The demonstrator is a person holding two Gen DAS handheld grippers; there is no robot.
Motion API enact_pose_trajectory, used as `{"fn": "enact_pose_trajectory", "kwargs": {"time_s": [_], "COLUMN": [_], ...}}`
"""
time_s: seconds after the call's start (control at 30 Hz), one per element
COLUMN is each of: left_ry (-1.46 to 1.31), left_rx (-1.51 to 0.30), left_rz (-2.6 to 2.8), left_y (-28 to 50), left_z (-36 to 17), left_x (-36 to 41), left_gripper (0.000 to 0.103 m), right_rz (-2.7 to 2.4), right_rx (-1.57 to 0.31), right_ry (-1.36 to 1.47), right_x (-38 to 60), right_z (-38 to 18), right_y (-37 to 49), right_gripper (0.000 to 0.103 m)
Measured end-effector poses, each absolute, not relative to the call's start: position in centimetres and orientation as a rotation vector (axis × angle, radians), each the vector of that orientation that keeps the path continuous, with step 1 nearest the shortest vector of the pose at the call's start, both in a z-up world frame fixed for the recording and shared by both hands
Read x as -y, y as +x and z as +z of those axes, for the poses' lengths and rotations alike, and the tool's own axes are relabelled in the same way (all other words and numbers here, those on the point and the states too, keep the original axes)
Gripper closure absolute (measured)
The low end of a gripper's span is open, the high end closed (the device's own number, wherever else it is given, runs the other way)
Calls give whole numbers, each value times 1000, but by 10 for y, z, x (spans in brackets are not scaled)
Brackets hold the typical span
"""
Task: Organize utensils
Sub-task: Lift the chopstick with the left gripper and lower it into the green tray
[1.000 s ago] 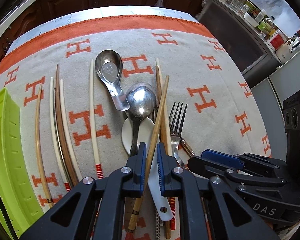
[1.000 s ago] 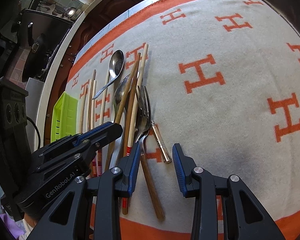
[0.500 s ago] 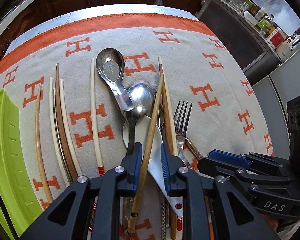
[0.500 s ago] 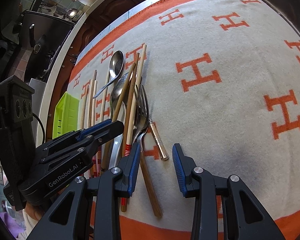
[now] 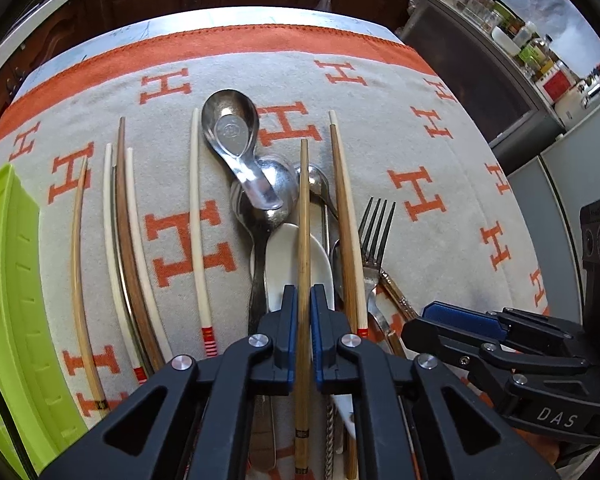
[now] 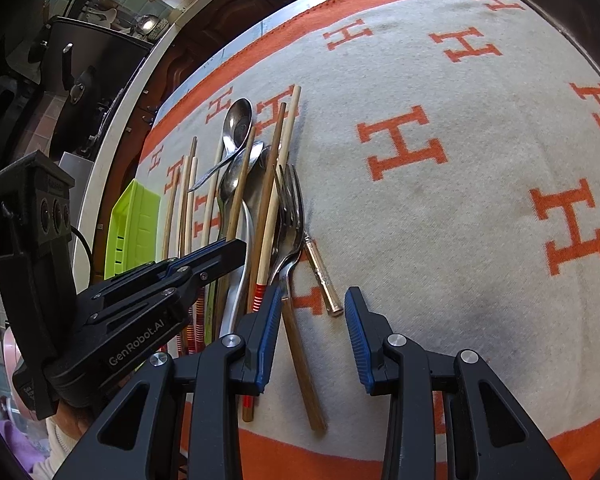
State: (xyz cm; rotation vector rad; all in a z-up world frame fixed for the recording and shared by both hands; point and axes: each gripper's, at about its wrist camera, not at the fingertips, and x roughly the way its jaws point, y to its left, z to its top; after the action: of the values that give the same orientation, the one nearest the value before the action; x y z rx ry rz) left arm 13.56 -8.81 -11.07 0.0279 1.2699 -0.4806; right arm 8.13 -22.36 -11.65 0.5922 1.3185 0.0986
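"DAS" is printed on the right claw (image 5: pixel 460 316), "GenRobot.AI" on the left claw (image 6: pixel 224 250), and orange "H" letters pattern the blanket (image 6: pixel 460 208).

The left gripper (image 5: pixel 304 312) has swung its clamped wooden chopstick (image 5: pixel 303 216) from slanted to straight.

left hand-held gripper (image 5: pixel 304 300) clamps a wooden chopstick (image 5: pixel 304 216) above the white spoon (image 5: pixel 288 256).

Bamboo chopstick (image 5: pixel 304 216) lengthwise over white spoon (image 5: pixel 290 258) & steel spoons (image 5: pixel 260 184).
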Motion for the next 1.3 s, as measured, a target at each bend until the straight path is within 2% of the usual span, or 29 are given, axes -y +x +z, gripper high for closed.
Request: {"fn": "enact_pose_trajectory", "kwargs": {"time_s": [0.3,0.47,0.7,0.93,1.27,1.3], "left_ry": [-83,-101,-85,8,54,58], "left_rx": [-1223,-1160,-1079,-1047,-1164,-1169], "left_rz": [-468,-411,-244,-25,11,10], "left_y": [111,93,88,99,105,105], "left_z": [-65,-23,15,-1,-61,-64], "left_x": [49,9,-57,-100,-106,-105], "left_gripper": [99,99,99,99,98,96], "right_rz": [141,156,160,150,123,122], "right_rx": [-1279,-1266,-1277,-1280,-1277,-1275], "right_ry": [582,562,517,474,368,356], "right_x": [215,208,193,186,171,170], "right_z": [-107,-108,-116,-122,-114,-113], "right_y": [87,95,108,117,128,129], "right_gripper": [69,78,80,82,82,82]}}
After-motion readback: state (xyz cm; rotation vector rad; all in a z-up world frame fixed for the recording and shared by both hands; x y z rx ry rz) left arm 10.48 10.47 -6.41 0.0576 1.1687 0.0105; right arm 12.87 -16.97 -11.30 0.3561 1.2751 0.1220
